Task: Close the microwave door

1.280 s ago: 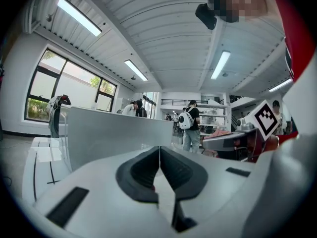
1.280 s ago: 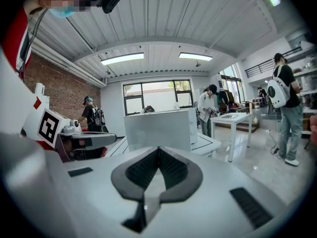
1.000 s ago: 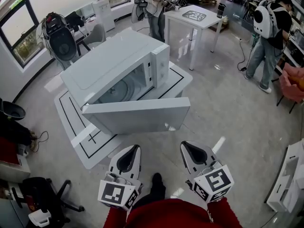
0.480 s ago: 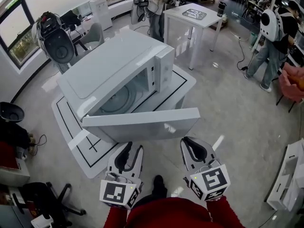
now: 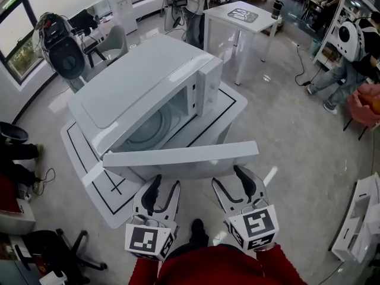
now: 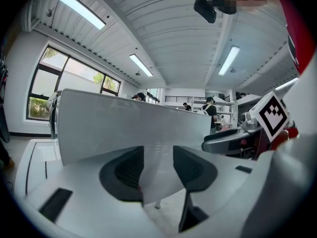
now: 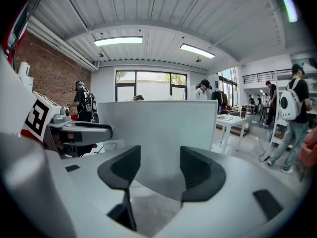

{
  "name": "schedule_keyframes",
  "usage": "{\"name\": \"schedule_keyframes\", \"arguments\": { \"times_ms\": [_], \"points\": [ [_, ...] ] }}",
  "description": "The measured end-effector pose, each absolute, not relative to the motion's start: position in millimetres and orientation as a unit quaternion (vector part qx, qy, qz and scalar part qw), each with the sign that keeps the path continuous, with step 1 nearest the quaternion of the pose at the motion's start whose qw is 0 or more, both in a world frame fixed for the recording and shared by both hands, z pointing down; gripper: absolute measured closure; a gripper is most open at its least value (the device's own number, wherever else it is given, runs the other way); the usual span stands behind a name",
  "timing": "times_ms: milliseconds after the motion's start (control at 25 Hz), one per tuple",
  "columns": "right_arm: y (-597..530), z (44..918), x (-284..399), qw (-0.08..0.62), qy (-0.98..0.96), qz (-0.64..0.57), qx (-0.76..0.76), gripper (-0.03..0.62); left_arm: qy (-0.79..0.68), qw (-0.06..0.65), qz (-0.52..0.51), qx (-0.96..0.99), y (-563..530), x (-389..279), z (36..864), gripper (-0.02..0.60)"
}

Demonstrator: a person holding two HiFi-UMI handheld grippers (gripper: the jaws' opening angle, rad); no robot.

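Note:
A white microwave (image 5: 139, 85) stands on a low white platform (image 5: 80, 159). Its door (image 5: 178, 157) is swung down and sticks out level toward me, leaving the cavity and glass plate (image 5: 151, 123) in sight. My left gripper (image 5: 162, 187) and right gripper (image 5: 233, 177) sit side by side at the door's near edge, and both have just been opening. In the left gripper view the grey door panel (image 6: 124, 125) fills the space beyond the open jaws of the left gripper (image 6: 158, 165). The right gripper view shows the door (image 7: 158, 128) just past the open right gripper (image 7: 159, 170). Neither pair of pads presses on it.
A white table (image 5: 244, 15) stands beyond the microwave with a person (image 5: 191, 5) beside it. Another person with a backpack (image 5: 347, 52) is at the right. A black chair base (image 5: 53, 248) lies at the lower left and a white rack (image 5: 359, 218) at the lower right.
Both grippers moved forward up to the door's near edge. Their jaws went from shut to open, the left first, then the right. The door has not swung.

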State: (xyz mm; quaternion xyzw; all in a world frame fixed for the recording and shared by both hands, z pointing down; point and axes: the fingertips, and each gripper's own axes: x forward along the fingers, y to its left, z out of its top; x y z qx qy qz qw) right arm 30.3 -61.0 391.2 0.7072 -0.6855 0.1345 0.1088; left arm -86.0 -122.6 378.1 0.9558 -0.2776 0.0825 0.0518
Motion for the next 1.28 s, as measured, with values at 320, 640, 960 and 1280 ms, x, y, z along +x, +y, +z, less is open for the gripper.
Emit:
{"name": "schedule_keyframes", "arguments": {
  "times_ms": [320,640,960,1280],
  "points": [
    [-64.2,391.4,35.9,0.111,-0.674,0.136,0.717,0.347,-0.276,0.057,0.082,0.956,-126.4,-82.5,380.6,0.4],
    [-71.0,394.0,40.6,0.114,-0.67,0.137,0.721,0.347,-0.278,0.061,0.083,0.955,-131.0,-82.1,382.2,0.4],
    [-76.4,396.5,41.6,0.112,-0.667,0.142,0.723,0.347,-0.276,0.064,0.085,0.955,-135.5,-83.1,383.0,0.4],
    [-81.0,394.7,45.7,0.117,-0.661,0.139,0.728,0.348,-0.273,0.074,0.086,0.955,-136.6,-81.3,382.7,0.4]
  ]
}}
